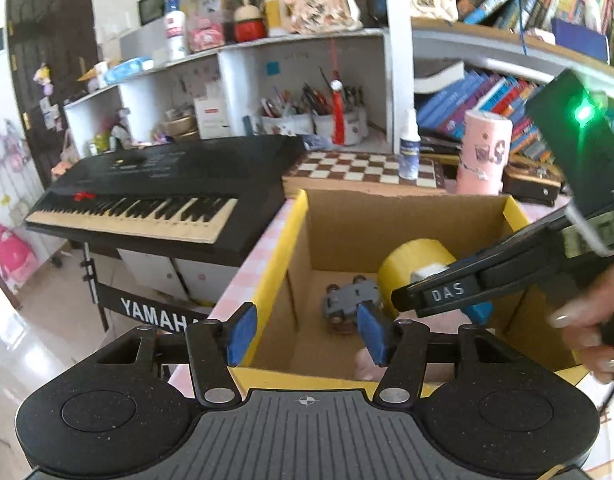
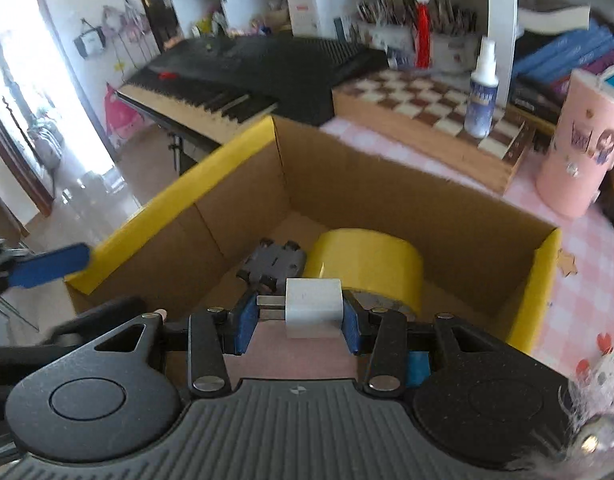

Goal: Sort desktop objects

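An open cardboard box (image 1: 299, 216) (image 2: 175, 200) with yellow-taped rims holds a grey toy car (image 1: 349, 298) (image 2: 273, 264) lying wheels up and a roll of yellow tape (image 1: 413, 266) (image 2: 367, 266). My right gripper (image 2: 303, 320) is shut on a white charger plug (image 2: 313, 308), its metal prongs pointing left, over the box's near edge. In the left wrist view that gripper (image 1: 439, 292) reaches in from the right, above the tape roll. My left gripper (image 1: 307, 334) is open over the box's near left corner with nothing between its blue pads (image 1: 241, 334).
A black Yamaha keyboard (image 1: 147, 200) (image 2: 243, 76) stands to the left of the box. Behind the box lie a chessboard (image 1: 363, 170) (image 2: 431, 112), a spray bottle (image 1: 409, 146) (image 2: 481, 92) and a pink cylinder (image 1: 485, 152) (image 2: 579, 148). Shelves of books and pen cups fill the back.
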Action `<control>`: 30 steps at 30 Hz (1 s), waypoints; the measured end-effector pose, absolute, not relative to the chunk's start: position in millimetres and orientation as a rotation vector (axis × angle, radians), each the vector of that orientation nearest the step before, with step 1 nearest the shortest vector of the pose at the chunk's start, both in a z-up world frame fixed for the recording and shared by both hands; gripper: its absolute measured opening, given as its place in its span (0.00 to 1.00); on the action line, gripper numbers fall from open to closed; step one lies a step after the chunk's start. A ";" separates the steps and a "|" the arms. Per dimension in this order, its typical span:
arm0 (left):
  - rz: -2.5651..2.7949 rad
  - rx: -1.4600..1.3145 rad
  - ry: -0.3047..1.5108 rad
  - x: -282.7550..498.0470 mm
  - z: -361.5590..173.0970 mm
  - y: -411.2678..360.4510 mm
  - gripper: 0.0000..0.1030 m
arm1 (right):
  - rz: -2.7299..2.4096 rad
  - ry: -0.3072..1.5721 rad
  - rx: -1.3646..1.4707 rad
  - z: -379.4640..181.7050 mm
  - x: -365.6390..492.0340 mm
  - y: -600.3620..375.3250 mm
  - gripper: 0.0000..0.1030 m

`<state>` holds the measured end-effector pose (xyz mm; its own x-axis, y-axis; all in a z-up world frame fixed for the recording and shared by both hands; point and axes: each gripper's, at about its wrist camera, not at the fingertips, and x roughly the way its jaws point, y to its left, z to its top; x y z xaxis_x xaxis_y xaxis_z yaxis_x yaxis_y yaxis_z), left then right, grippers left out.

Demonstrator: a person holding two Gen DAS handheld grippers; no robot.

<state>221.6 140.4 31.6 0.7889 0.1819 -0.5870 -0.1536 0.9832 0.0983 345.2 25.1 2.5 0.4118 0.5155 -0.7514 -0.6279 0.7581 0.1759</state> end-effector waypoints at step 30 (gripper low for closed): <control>0.076 -0.119 0.482 105.3 42.8 155.4 0.60 | 0.207 0.506 0.071 54.6 147.1 -93.2 0.54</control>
<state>105.3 155.4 42.8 0.8835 0.0444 -0.4664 -0.1005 0.9903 -0.0960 147.1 -93.2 54.6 0.8543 0.2137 -0.4738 -0.1787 0.9768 0.1184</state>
